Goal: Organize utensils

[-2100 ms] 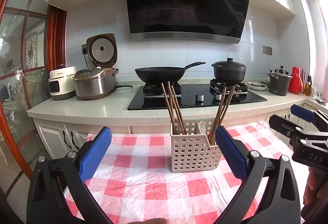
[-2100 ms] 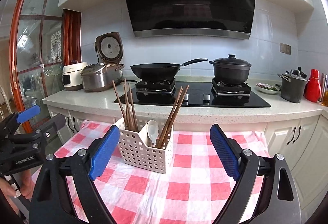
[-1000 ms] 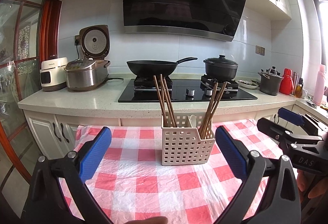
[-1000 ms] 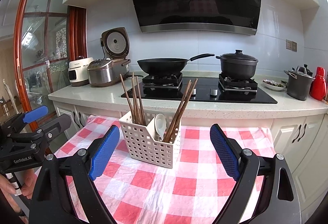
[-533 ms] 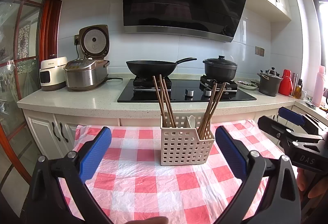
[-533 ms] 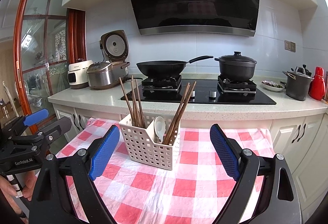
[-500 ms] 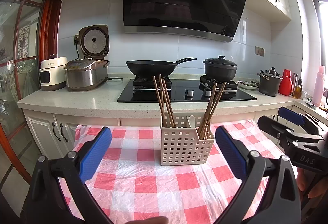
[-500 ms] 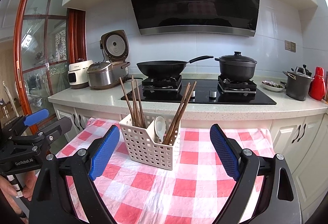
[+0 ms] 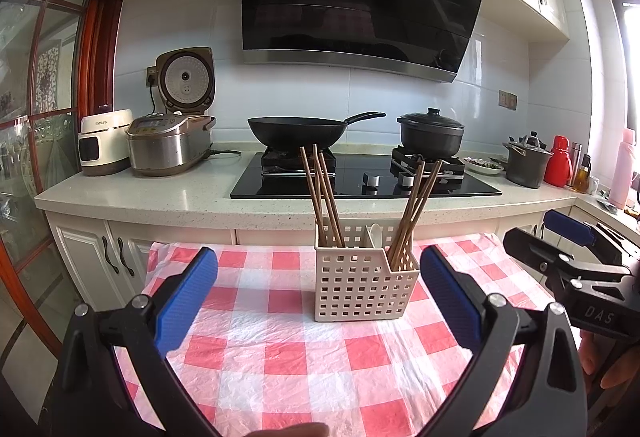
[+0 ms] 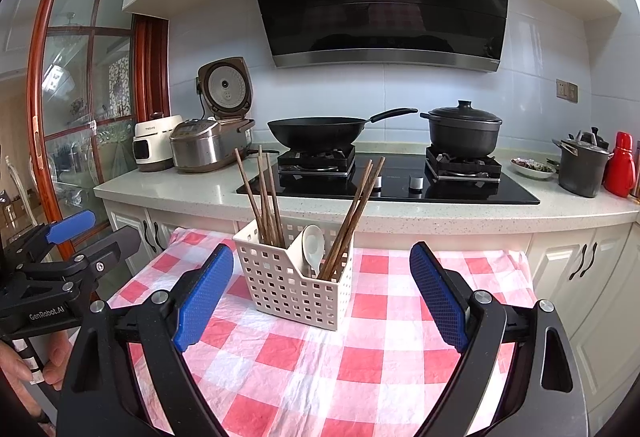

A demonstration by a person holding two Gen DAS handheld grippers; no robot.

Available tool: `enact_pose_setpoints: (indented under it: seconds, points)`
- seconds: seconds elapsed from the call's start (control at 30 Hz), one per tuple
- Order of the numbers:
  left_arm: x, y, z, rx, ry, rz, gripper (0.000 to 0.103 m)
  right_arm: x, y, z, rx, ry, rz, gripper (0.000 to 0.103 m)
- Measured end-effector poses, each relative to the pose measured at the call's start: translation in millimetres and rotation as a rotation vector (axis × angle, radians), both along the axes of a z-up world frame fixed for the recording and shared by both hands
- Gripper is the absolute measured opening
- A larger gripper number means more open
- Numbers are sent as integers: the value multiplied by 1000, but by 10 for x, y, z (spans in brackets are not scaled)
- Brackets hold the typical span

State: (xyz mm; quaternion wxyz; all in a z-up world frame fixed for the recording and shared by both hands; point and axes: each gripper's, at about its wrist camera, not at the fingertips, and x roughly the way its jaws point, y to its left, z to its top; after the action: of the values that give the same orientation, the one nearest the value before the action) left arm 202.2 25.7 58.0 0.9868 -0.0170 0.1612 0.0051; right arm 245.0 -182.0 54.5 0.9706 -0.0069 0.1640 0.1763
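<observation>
Nearest, the left gripper is held level over the red-checked tablecloth, its 2 blue pads spread wide with nothing between them. The right gripper is posed the same way, claw spread and empty; a hand grips the left tool's handle at 8 o'clock in the right wrist view. Beyond both, at 12 o'clock, the white perforated utensil basket stands upright on the cloth. Its left compartment holds 3 chopsticks, the middle a white spoon, the right more chopsticks. Farther back, a wok and lidded pot sit on the stove.
</observation>
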Motion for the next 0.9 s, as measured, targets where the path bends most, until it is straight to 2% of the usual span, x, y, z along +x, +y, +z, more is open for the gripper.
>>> enact_pose_setpoints:
  seconds: [0.9]
  points:
    - [25, 5, -24, 4, 10, 1, 98, -26, -6, -1, 2, 1, 1, 85]
